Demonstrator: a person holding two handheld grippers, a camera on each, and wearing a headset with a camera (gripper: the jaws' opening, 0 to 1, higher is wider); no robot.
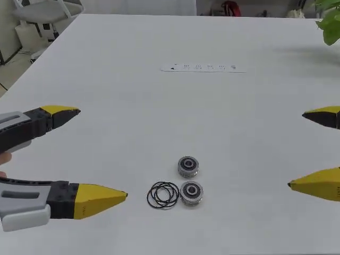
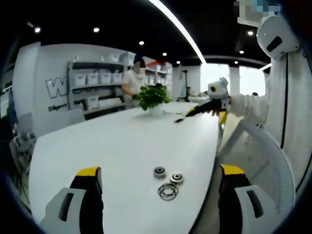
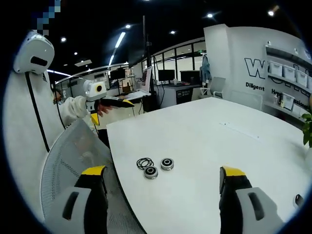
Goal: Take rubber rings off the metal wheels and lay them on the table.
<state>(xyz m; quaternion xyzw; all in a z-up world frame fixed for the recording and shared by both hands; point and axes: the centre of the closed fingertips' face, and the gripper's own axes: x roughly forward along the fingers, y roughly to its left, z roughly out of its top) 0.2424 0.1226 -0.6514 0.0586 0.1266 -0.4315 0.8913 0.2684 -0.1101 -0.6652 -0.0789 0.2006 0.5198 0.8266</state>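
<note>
The left hand-held gripper [image 1: 103, 154] hangs over the table's [image 1: 159, 106] left side with its yellow-tipped jaws spread wide and nothing between them. To its right, close to the near edge, a small heap of black rings [image 1: 163, 195] lies flat on the table, touching the left side of the near wheel [image 1: 191, 193]. The far wheel [image 1: 188, 166] sits just behind that one, apart from the rings. Each wheel has a dark band round it, and whether that is a ring cannot be told. The right hand-held gripper [image 1: 296, 150] is at the right side, released too, jaws wide and bare, well apart from the wheels. The head view looks down on the rings and wheels from above. The left gripper view sees them low across the table from the left side, and beyond them the right hand-held gripper held out by a white sleeve [image 2: 246, 106]. The right gripper view has the mirror of this, with the left hand-held gripper up past the table's corner. Both gripper views also catch a grey mesh chair [image 3: 73, 151] at the near edge. The table is plain white, with a thin pale strip [image 1: 202, 67] lying towards the far edge. A plant [image 2: 152, 96] stands at the far right corner. Round it is a bright office: white shelves [image 2: 95, 85] of bins with a person [image 2: 132, 80] before them, ceiling lights, and monitors on desks in the right gripper view.
</note>
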